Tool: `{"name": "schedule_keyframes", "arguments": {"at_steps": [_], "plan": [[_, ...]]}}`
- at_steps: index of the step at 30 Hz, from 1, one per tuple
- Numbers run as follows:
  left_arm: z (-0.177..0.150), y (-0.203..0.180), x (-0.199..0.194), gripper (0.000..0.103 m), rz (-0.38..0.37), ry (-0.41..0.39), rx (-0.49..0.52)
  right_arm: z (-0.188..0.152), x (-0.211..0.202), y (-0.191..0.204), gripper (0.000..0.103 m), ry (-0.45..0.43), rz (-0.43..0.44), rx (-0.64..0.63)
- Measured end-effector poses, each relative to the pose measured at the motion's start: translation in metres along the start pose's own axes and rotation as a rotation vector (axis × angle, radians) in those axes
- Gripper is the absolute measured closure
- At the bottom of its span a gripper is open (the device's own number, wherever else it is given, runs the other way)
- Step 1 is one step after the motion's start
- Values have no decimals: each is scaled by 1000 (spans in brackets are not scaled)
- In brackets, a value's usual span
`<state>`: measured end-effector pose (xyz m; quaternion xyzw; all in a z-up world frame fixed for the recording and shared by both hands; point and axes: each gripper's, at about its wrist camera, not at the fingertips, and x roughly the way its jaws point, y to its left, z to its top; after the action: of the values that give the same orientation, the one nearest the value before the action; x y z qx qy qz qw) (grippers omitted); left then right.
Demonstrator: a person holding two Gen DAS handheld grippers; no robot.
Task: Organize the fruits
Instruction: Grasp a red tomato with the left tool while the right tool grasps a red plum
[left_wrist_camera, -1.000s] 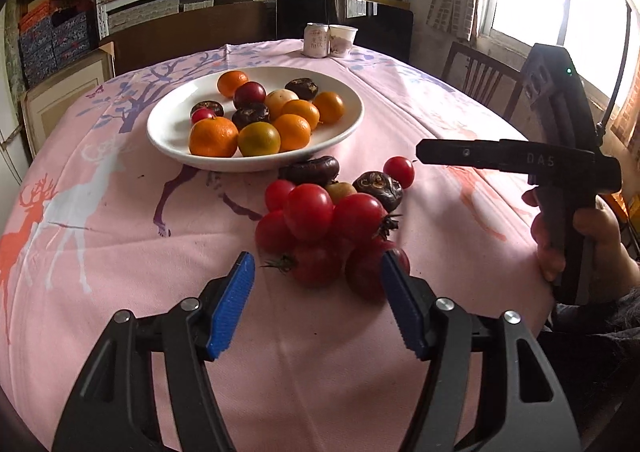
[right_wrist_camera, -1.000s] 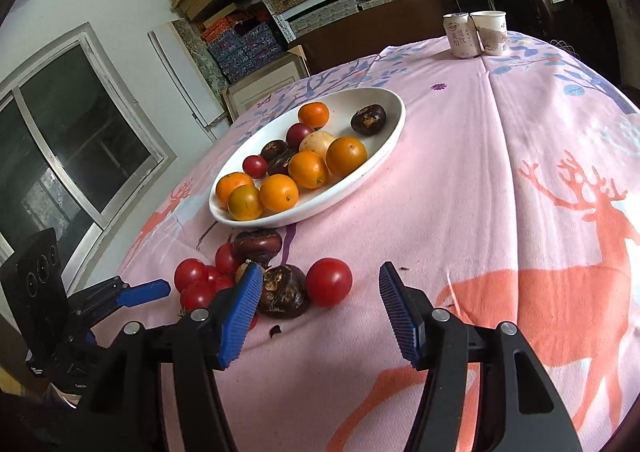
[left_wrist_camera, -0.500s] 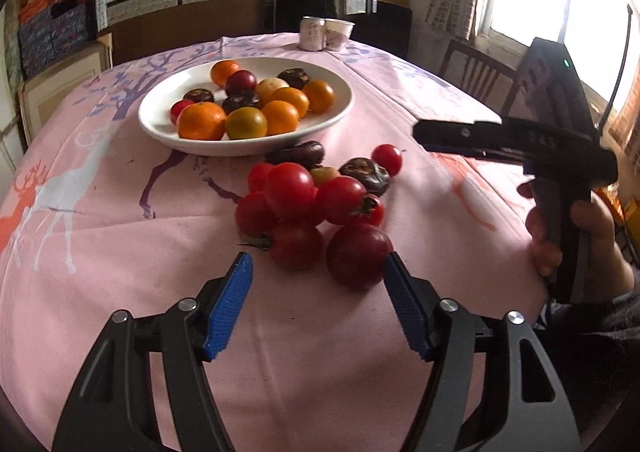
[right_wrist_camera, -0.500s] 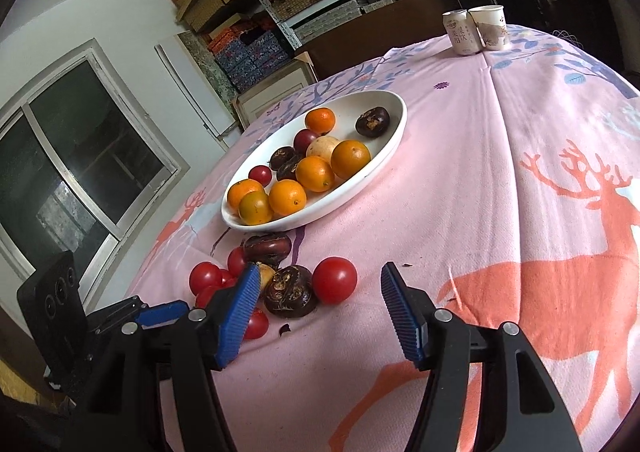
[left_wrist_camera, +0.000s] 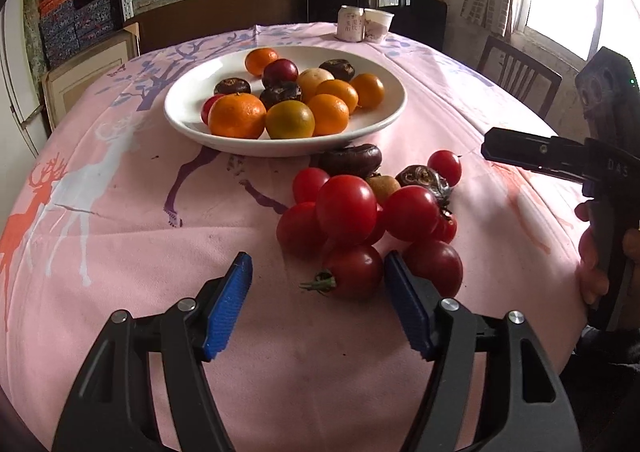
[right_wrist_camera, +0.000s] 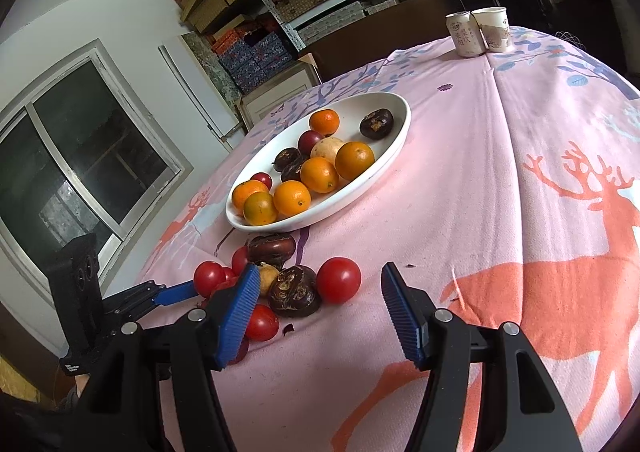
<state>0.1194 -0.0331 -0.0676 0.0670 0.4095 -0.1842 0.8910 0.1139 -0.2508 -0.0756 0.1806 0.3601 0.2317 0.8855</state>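
Note:
A white oval plate (left_wrist_camera: 188, 108) (right_wrist_camera: 394, 120) on the pink tablecloth holds oranges (left_wrist_camera: 237, 115), dark fruits and a pale one. In front of it lies a loose pile of red tomatoes (left_wrist_camera: 346, 205) (right_wrist_camera: 338, 279), dark brown fruits (left_wrist_camera: 349, 160) (right_wrist_camera: 294, 291) and a small yellowish fruit. My left gripper (left_wrist_camera: 318, 304) is open and empty, its blue pads either side of the nearest stemmed tomato (left_wrist_camera: 353, 272). My right gripper (right_wrist_camera: 318, 310) is open and empty, just short of the pile; it shows at the right in the left wrist view (left_wrist_camera: 520, 148).
A can (left_wrist_camera: 350, 23) (right_wrist_camera: 463, 34) and a paper cup (left_wrist_camera: 377, 25) (right_wrist_camera: 494, 29) stand at the table's far edge. A wooden chair (left_wrist_camera: 520, 78) is at the right. Shelves with boxes line the back wall. A window is to the left in the right wrist view.
My left gripper has moved forward, closer to the tomato pile; the stemmed tomato now sits between its pads. My right gripper has shifted slightly closer to the pile. Both stay open.

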Motion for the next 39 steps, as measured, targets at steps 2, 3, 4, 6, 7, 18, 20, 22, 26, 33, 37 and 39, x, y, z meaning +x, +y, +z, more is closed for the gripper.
{"name": "schedule_keyframes", "arguments": {"at_steps": [2, 3, 4, 6, 7, 18, 20, 22, 26, 33, 37, 39], "plan": [[0, -3, 0, 34, 23, 2, 12, 0, 0, 0, 40, -1, 1, -1], [-1, -4, 0, 34, 34, 2, 19, 0, 0, 0, 40, -3, 0, -2], [-2, -4, -2, 35, 37, 6, 21, 0, -1, 0, 40, -6, 2, -3], [-8, -3, -4, 49, -12, 28, -1, -1, -2, 0, 40, -9, 6, -4], [-11, -4, -6, 58, -37, 37, -5, -1, -2, -1, 40, -10, 9, -4], [-4, -7, 1, 64, -46, -5, -34, -1, -1, 1, 40, -5, 10, -6], [-5, -12, 0, 72, -47, -12, -6, -1, -2, -1, 40, -7, 17, -1], [-6, -15, -1, 73, -45, -13, 7, -1, -2, -2, 40, -6, 22, 4], [-12, -10, -9, 73, -65, -23, -21, -1, -2, -1, 40, -4, 25, -5], [-12, 22, -51, 73, 1, -157, -121, -14, -3, 24, 40, 34, 47, -145], [-15, 37, -54, 73, 12, -150, -152, -44, 12, 62, 40, 136, 9, -313], [-17, 42, -51, 73, 3, -140, -165, -51, 18, 70, 41, 148, -38, -340]]}}
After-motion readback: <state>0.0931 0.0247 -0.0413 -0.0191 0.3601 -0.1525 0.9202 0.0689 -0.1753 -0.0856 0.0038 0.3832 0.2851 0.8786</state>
